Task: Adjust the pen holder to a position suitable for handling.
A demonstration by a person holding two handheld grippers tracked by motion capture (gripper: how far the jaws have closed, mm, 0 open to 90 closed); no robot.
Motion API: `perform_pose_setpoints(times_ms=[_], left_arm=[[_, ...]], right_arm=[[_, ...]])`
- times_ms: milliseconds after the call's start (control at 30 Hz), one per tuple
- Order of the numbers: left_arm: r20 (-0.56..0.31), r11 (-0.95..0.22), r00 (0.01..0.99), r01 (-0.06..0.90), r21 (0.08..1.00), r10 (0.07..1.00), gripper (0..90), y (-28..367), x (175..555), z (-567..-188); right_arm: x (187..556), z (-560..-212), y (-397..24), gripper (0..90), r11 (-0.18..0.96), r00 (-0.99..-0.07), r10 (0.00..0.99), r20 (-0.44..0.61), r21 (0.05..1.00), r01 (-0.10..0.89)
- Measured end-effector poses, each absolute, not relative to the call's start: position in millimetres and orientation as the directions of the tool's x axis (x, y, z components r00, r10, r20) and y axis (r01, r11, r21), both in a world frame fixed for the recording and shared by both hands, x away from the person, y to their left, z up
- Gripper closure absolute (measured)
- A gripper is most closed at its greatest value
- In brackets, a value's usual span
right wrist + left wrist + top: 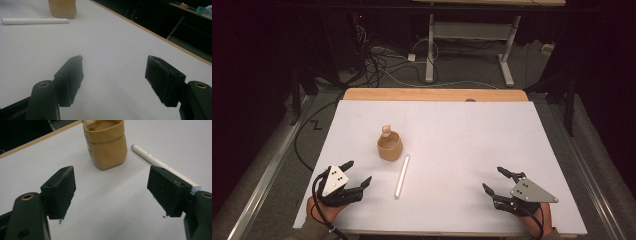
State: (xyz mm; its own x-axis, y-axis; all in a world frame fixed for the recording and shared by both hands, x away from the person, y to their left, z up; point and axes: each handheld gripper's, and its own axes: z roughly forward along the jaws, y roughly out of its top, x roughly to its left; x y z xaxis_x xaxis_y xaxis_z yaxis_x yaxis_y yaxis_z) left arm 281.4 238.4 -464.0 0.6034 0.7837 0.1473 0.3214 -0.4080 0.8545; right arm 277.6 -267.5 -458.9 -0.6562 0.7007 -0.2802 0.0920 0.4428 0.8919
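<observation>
A small tan, soft-sided pouch-like cup (390, 147) stands upright on the white sheet that covers the table (472, 140), a little left of the sheet's middle. A pale, crumpled item (385, 130) pokes up at the cup's far rim; what it is cannot be told. Just beside the cup, on its near right side, lies a slim white cylindrical marker pen (402, 176), flat on the sheet and pointing roughly away from the person, not touching the cup.

In the left gripper view the cup (106, 143) sits ahead between the jaws, and the pen (155, 161) runs behind the right-hand jaw. In the right gripper view the cup (62, 8) and pen (35, 21) lie far off at the upper left.

Nearer than the cup and to its left, the left tool (360, 172) rests at the sheet's near edge, jaws spread wide and holding nothing. Well to the cup's right, the right tool (495, 180) is likewise agape and empty. Beyond the cup, the table's bare wooden edge (434, 94) shows.
</observation>
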Motion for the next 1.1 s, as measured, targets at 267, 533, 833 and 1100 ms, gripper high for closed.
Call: perform_pose_setpoints(times_ms=[267,533,833,1100], left_arm=[[0.155,-0.426,0.61,0.328,0.843,0.777,22.0,236,283,-465],[0.152,-0.443,0.616,0.353,0.824,0.773,22.6,232,284,-465],[0.147,-0.453,0.619,0.373,0.81,0.772,23.4,224,285,-459],[0.159,-0.458,0.627,0.351,0.817,0.763,23.6,215,291,-452]], right_arm=[[279,-460,-265,30.6,0.455,-0.668,0.688,-0.284,0.886,0.092],[279,-462,-262,30.7,0.466,-0.676,0.681,-0.281,0.879,0.104],[279,-465,-261,30.7,0.475,-0.688,0.668,-0.284,0.874,0.101],[279,-466,-259,30.6,0.482,-0.694,0.663,-0.281,0.869,0.109]])
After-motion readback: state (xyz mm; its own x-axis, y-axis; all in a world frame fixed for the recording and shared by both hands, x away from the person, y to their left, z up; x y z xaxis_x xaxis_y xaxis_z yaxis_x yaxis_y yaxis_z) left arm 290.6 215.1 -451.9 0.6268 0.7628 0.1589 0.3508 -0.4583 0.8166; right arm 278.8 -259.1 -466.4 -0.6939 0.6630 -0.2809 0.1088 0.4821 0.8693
